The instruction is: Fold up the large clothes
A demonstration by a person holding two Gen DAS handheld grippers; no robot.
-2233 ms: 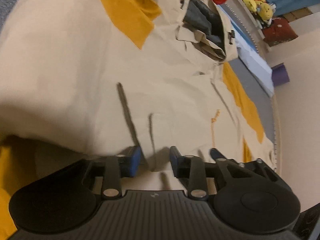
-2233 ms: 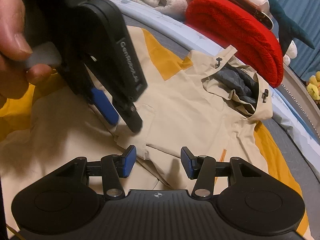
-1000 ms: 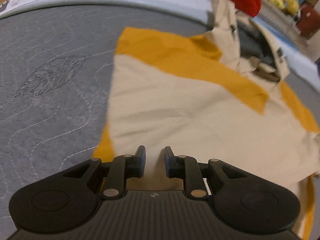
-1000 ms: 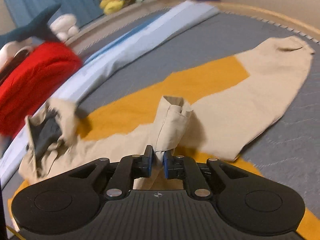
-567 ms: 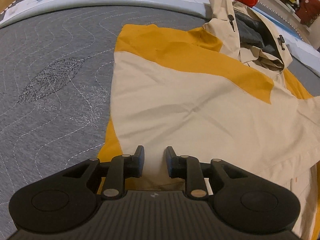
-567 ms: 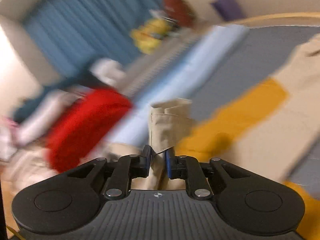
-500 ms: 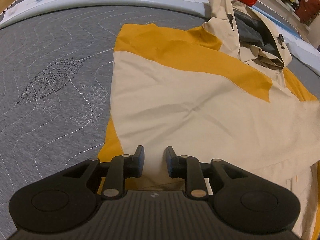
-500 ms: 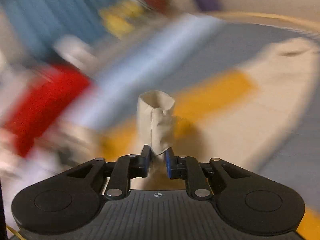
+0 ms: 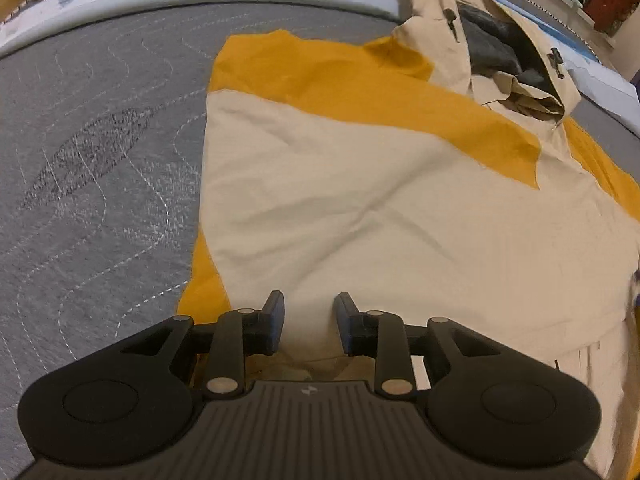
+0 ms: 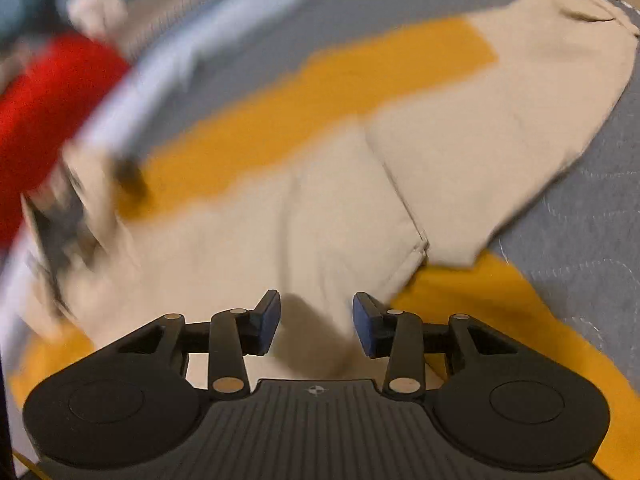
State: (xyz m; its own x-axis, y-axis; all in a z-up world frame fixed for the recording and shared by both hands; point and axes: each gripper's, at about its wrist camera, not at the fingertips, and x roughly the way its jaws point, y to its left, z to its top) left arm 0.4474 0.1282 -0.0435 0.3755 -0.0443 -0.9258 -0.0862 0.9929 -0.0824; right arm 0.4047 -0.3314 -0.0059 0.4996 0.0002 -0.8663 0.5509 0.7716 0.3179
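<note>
Left wrist view shows your left gripper (image 9: pixel 308 320) over the beige and orange jacket (image 9: pixel 380 208), its jaws just opening and apart, pressing on nothing. Your right gripper (image 10: pixel 316 320) has just opened too, released, with loose beige cloth between the pads. The jacket lies spread on the grey quilted mattress (image 9: pixel 92 168), its collar toward the far edge.

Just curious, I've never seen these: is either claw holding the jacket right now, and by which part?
Neither. The right claw has just been opening and the cuff has dropped out; the left claw, also opening, stands over the jacket with nothing pinched.
</note>
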